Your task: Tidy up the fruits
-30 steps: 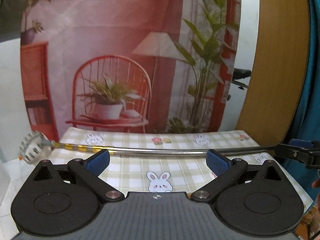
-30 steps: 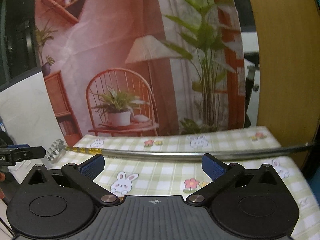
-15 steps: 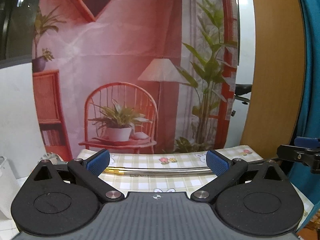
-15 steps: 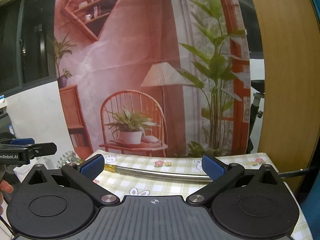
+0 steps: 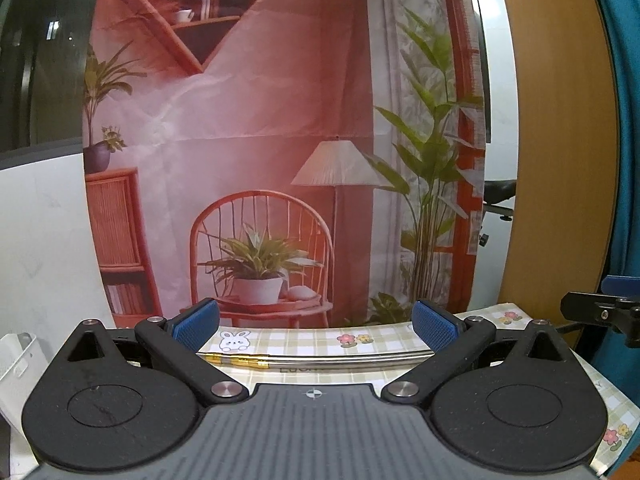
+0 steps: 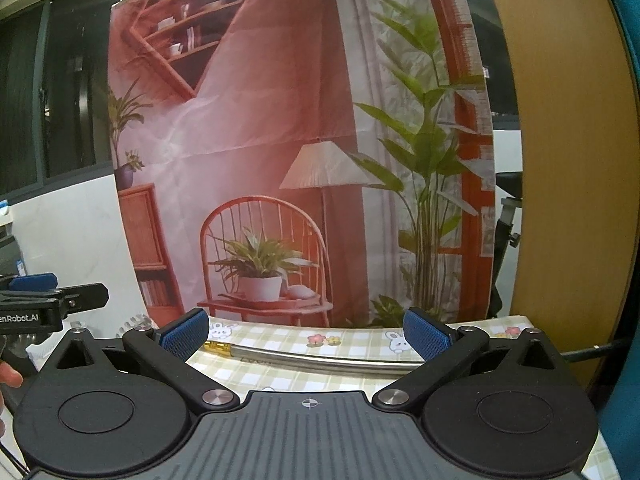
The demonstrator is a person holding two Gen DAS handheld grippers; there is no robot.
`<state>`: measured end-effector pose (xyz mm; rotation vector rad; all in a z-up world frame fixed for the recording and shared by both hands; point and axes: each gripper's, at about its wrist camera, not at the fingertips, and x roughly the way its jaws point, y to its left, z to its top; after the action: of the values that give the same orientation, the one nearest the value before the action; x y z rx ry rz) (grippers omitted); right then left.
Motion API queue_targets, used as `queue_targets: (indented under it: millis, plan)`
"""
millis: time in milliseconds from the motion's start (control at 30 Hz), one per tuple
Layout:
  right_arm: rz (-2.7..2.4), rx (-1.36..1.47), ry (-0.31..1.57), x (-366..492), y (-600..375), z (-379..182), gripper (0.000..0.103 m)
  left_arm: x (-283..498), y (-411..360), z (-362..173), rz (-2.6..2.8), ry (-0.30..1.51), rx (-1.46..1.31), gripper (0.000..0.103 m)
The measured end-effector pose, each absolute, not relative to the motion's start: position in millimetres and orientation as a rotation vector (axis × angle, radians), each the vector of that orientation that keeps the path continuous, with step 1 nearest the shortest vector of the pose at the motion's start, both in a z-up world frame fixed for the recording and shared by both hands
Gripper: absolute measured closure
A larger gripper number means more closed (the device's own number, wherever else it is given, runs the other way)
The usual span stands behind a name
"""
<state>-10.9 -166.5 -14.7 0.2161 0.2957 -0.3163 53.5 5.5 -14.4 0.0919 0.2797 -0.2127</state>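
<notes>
The left gripper (image 5: 316,326) has its blue-padded jaws spread wide with nothing between them; the right gripper (image 6: 306,330) is likewise wide open and empty. Just beyond both lies a checked tablecloth (image 5: 304,340) printed with rabbits and flowers, and across it a long metal hose (image 5: 340,361) with a gold-coloured fitting at its left end. No fruit and no container for it shows in either view. At the far left edge of the left view stands part of a white bin (image 5: 16,364), contents hidden. Behind the table hangs a printed backdrop (image 5: 260,140) of a chair, lamp and plants.
</notes>
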Motion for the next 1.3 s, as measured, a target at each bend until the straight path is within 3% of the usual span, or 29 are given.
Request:
queue_targets:
  millis: [1300]
  plan:
    - [-0.324,0.216,0.284,-16.8,-164.1,-13.4,0.0,40.7,9.1,-8.7,-0.223,0.255,0.104,0.0]
